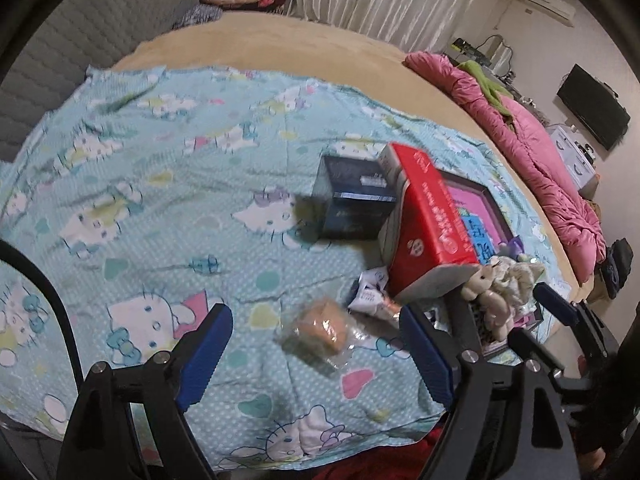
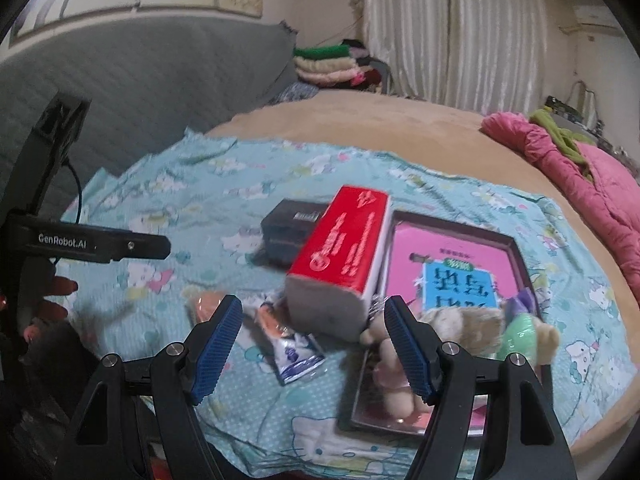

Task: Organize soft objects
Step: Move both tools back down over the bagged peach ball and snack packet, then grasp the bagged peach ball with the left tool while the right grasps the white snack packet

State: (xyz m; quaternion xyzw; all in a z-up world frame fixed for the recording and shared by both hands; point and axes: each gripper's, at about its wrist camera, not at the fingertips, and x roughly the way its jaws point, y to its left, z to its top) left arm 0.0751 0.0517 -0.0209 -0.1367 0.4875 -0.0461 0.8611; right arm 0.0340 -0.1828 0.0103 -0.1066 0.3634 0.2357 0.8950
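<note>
Now both grippers spread, empty: left gripper [image 1: 316, 364] above wrapped bun [image 1: 316, 330], right gripper [image 2: 314, 346] w/ red box [image 2: 340, 268] beyond.

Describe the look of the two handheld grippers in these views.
Both are black plastic frames with silver screws and two blue ribbed pads. The left gripper shows, in the right wrist view, white "GenRobot.AI" lettering on a black bar and a thin black cable. The right gripper is built the same. No sleeve is clearly visible.

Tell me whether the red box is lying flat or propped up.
Propped up. The red box is tilted: its far end is raised and one side leans over the rim of the tray with the pink book.
</note>
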